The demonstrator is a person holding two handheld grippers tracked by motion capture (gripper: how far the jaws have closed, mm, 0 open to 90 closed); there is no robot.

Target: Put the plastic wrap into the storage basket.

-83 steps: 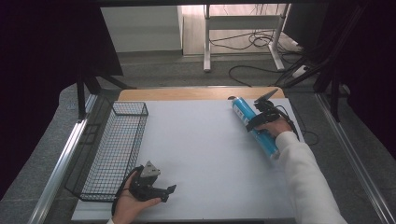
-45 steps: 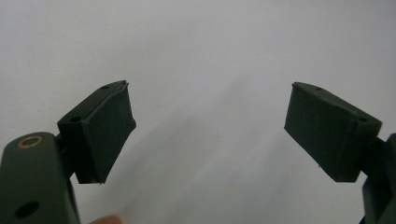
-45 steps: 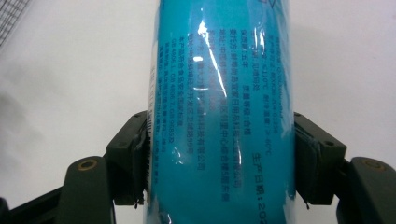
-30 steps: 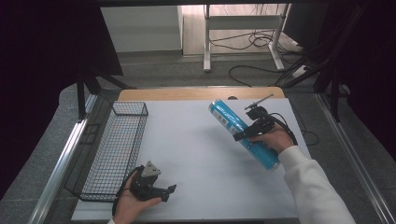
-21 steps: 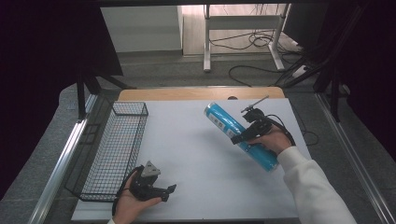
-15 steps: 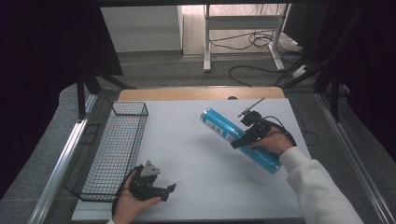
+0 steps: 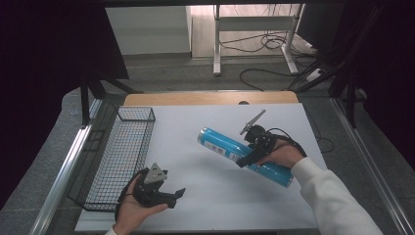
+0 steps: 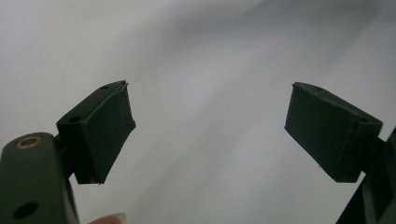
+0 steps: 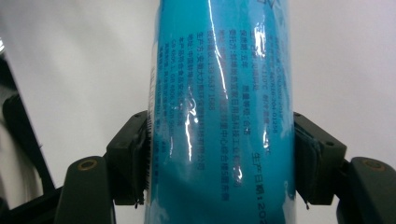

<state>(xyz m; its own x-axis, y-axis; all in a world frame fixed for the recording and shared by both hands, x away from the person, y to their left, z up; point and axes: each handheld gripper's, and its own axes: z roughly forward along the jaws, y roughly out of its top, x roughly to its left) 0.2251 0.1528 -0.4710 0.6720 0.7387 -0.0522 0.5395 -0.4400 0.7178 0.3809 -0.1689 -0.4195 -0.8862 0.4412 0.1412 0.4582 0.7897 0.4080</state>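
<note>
You are holding the right tongs [image 7: 244, 160] clenched on a blue cylindrical can [image 7: 244, 156], with a black pad pressing each side of it in the right gripper view [image 9: 222, 140]. In the high view the can is lying at a slant over the right half of the bench [image 7: 215, 122], its near end angling toward your white sleeve [image 7: 333, 200] and its far end pointing toward the bench's middle. Whether the can is resting on the white surface or hanging just above it is hard to tell. Your right hand [image 7: 281, 154] is covering part of the can's middle, and a black cable [image 7: 288, 139] is looping behind the hand.

Your left tongs [image 7: 178, 195] are sitting released near the front left of the bench, jaws spread wide with nothing between them; in the left gripper view [image 8: 208, 126] they are facing blurred white surface. Your left hand [image 7: 137, 210] is cradling the body from below, and the grey three-cornered plate [image 7: 155, 173] is showing on top.

A black wire basket [image 7: 122, 156] is standing along the bench's left edge, just beside the left tongs and well apart from the can. A strip of bare wood [image 7: 210, 98] is running along the bench's far edge.

The printing on the can's label is glossy and too blurred to read, and the can's ends are cut off in the right gripper view.
</note>
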